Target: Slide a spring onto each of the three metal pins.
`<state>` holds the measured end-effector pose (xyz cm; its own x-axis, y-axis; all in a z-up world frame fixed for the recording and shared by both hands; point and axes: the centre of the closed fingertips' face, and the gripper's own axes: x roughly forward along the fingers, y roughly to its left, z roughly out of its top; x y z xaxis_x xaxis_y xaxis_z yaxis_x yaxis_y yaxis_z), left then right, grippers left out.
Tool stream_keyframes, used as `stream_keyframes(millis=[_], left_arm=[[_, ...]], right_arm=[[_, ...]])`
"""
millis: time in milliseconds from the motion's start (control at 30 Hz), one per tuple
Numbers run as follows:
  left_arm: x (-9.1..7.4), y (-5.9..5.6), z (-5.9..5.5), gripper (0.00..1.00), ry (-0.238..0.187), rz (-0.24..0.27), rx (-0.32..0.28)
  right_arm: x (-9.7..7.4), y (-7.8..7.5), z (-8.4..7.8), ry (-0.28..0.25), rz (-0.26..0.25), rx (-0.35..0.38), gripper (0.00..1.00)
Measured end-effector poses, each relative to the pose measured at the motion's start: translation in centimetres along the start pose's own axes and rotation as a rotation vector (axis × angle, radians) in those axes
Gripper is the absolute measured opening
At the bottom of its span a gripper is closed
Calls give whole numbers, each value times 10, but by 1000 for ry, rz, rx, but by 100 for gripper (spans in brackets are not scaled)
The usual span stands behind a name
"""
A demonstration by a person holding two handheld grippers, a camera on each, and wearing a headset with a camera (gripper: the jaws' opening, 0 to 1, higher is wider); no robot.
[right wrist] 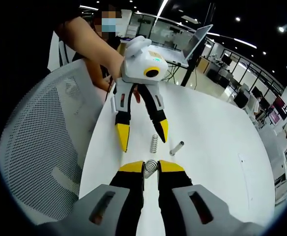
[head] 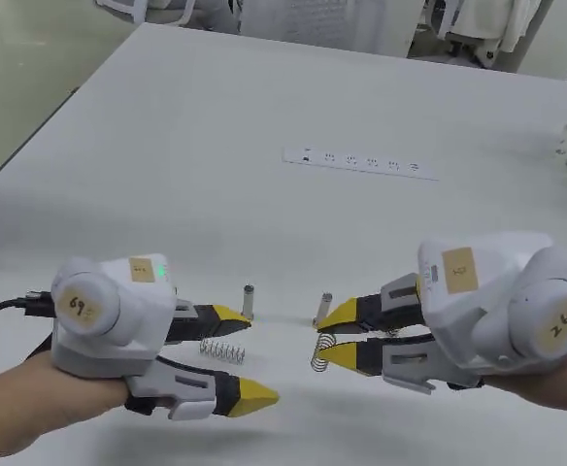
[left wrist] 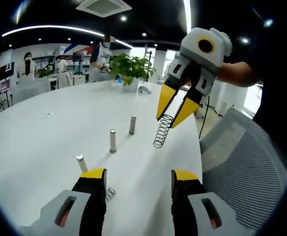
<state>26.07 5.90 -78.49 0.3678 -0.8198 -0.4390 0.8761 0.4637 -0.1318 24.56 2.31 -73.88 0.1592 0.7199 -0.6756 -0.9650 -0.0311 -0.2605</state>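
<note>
- Head view: left gripper (head: 243, 354) was splayed and empty. Right gripper (head: 322, 338) was clamped on held spring (head: 320, 353). Bare pin (head: 249, 301) and second bare pin (head: 324, 309) stood between them. Loose spring (head: 223, 349) lay on table (head: 264, 194).
- Left gripper view: far pin (left wrist: 132, 124) wore a spring.
- Right gripper view: held spring sat pinched between own jaw tips.

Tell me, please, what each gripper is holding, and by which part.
The right gripper pinches a spring by one end; the left gripper is open, holding nothing.
</note>
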Motion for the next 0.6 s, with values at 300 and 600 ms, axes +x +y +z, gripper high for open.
stream_keyframes(millis=[300,600], left_arm=[[-14,13,-11,60,-2,52,-28],[-28,24,-19,77,-13,120,-72]], right_arm=[[0,-2,-3,1,-13,12,7],[1,-4,-6,4,-28,22,7]])
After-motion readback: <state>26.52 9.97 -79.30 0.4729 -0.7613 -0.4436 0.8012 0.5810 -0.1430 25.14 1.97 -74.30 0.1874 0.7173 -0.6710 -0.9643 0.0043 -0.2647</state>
